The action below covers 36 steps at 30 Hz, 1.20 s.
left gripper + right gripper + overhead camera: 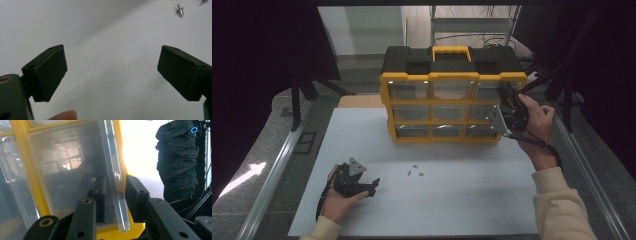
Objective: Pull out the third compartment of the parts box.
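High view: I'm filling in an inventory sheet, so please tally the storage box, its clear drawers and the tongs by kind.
Storage box: 1
Clear drawers: 9
Tongs: 2 (left tongs, right tongs)
Total: 12

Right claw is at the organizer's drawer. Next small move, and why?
Probably squeeze the right claw firmly onto the clear drawer lip before any pull. The lip stands between its jaws, one behind the clear front and one outside, but I can't tell whether the pads press it yet. The left claw is open over the table.
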Each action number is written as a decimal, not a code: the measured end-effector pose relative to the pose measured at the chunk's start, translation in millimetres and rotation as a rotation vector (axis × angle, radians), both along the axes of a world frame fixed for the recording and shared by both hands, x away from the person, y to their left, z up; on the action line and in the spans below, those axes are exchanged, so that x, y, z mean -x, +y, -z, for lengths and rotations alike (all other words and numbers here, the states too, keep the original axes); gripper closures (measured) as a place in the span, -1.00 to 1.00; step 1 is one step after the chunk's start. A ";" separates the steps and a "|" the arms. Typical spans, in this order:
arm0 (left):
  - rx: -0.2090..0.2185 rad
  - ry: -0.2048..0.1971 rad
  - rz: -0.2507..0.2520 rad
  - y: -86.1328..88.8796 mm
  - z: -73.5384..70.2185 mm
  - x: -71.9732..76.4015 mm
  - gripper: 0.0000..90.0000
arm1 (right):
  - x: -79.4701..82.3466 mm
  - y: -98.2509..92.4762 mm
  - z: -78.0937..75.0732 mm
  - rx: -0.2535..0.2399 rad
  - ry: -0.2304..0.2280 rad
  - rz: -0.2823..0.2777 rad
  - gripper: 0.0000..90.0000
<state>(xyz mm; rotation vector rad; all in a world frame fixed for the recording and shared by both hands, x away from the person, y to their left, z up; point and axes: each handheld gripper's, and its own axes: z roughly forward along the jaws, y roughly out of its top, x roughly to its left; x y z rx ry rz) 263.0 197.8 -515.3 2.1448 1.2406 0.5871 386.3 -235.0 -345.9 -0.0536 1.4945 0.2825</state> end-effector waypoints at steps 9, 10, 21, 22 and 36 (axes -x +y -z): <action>-0.001 -0.002 -0.001 0.5 -0.1 0.0 -0.79 | 0.8 0.8 -1.1 -0.006 0.005 0.005 0.66; 0.000 -0.001 -0.001 0.5 -0.1 0.0 -0.79 | 0.9 0.8 -1.2 -0.008 0.005 0.004 0.66; 0.000 -0.003 -0.001 0.4 -0.2 0.1 -0.79 | 3.9 -0.2 -0.2 -0.013 -0.004 -0.009 0.67; 0.000 -0.003 -0.001 0.4 -0.2 0.1 -0.79 | 4.4 -0.6 -0.2 -0.011 -0.005 -0.010 0.67; -0.003 -0.001 0.002 -0.6 0.4 0.2 -0.79 | 12.1 -3.0 0.9 -0.014 -0.024 -0.026 0.68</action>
